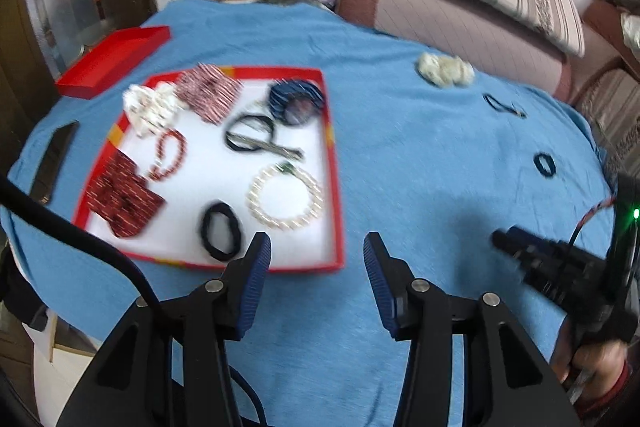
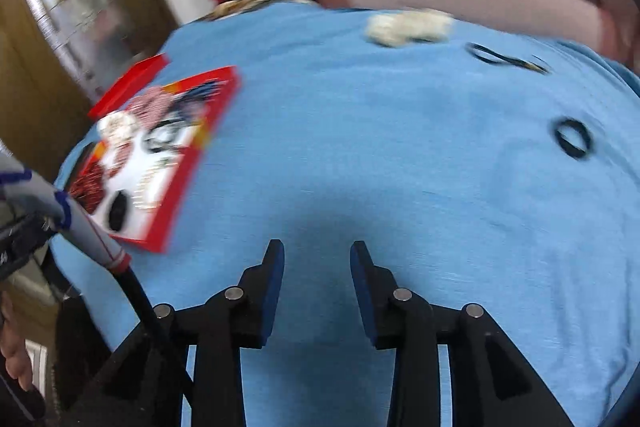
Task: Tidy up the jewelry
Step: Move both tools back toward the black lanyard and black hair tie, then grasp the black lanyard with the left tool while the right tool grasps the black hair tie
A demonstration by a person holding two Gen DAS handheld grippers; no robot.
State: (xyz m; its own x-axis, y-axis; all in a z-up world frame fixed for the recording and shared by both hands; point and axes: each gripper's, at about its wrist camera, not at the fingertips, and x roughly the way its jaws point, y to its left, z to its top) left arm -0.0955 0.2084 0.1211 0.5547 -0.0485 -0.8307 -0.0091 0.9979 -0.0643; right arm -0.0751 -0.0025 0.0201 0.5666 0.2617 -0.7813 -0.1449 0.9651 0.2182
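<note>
Both tongs apart and empty: left gripper (image 1: 317, 247) at the red tray (image 1: 335, 187) near edge, right gripper (image 2: 317, 255) over bare cloth. Remaining black hair tie (image 2: 573, 138) far right of the right gripper, nearer that hand; roughly round, no clear long axis.

light: bright, even; blur: heavy motion, right view; edges: fisheye-warped
</note>
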